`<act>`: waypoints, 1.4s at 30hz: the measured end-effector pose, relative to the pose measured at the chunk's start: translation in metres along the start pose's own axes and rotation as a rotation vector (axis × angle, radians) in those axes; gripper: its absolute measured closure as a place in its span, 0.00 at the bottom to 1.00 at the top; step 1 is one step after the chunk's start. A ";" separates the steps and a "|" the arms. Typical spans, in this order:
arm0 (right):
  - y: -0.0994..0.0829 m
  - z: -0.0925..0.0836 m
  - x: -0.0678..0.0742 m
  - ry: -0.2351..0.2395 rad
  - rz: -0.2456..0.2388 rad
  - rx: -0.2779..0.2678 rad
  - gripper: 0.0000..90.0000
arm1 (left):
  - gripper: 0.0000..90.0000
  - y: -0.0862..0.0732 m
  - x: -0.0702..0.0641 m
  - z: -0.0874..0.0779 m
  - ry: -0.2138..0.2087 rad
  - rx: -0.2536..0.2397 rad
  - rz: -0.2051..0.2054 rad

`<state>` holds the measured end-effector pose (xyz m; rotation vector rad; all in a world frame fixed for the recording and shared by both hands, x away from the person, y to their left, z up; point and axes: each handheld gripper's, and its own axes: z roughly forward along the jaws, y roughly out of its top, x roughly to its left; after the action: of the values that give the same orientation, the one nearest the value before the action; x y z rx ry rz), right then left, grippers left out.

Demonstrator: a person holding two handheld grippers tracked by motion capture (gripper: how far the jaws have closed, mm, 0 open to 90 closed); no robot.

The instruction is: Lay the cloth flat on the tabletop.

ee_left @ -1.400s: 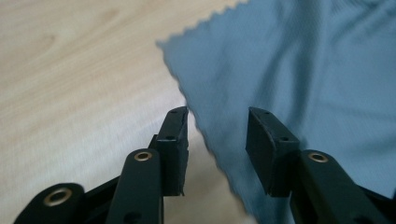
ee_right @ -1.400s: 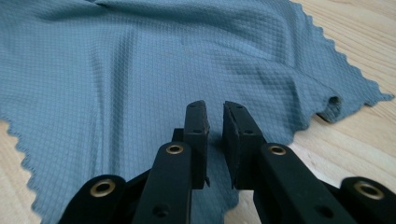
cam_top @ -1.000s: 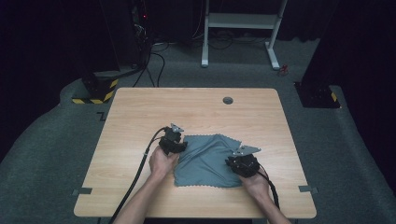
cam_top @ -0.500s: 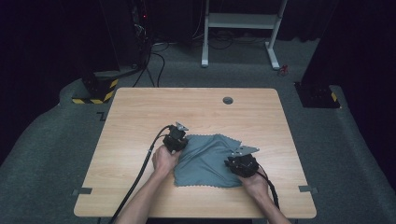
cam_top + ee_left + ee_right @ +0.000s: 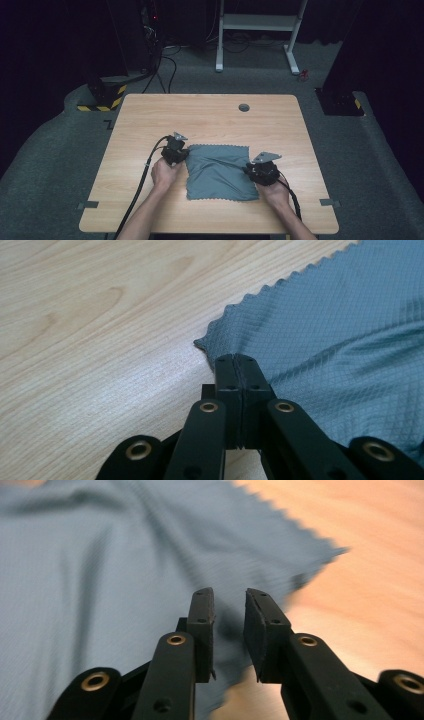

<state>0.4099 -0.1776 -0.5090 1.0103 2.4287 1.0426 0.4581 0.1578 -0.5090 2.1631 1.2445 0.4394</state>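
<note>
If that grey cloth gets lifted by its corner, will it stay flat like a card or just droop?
Probably droop: the cloth already shows soft folds near the shut left gripper. It looks thin and light, so it should lift easily. Pushed, it would likely bunch up on the table rather than slide whole.

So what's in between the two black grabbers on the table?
The grey-blue cloth lies spread between the left gripper and the right gripper, as the high view shows.
</note>
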 end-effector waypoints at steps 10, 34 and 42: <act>0.028 0.017 -0.027 -0.058 0.114 -0.007 0.85 | 0.99 0.003 0.001 0.003 -0.006 -0.011 0.010; 0.057 0.037 -0.036 -0.223 0.060 -0.004 1.00 | 1.00 0.024 0.002 0.009 -0.004 -0.055 0.003; 0.046 0.055 -0.049 -0.208 0.154 0.068 0.87 | 0.87 0.022 0.004 0.023 -0.002 -0.042 -0.045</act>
<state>0.4952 -0.1629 -0.5130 1.2782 2.2601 0.8580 0.4874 0.1447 -0.5121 2.0959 1.2685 0.4407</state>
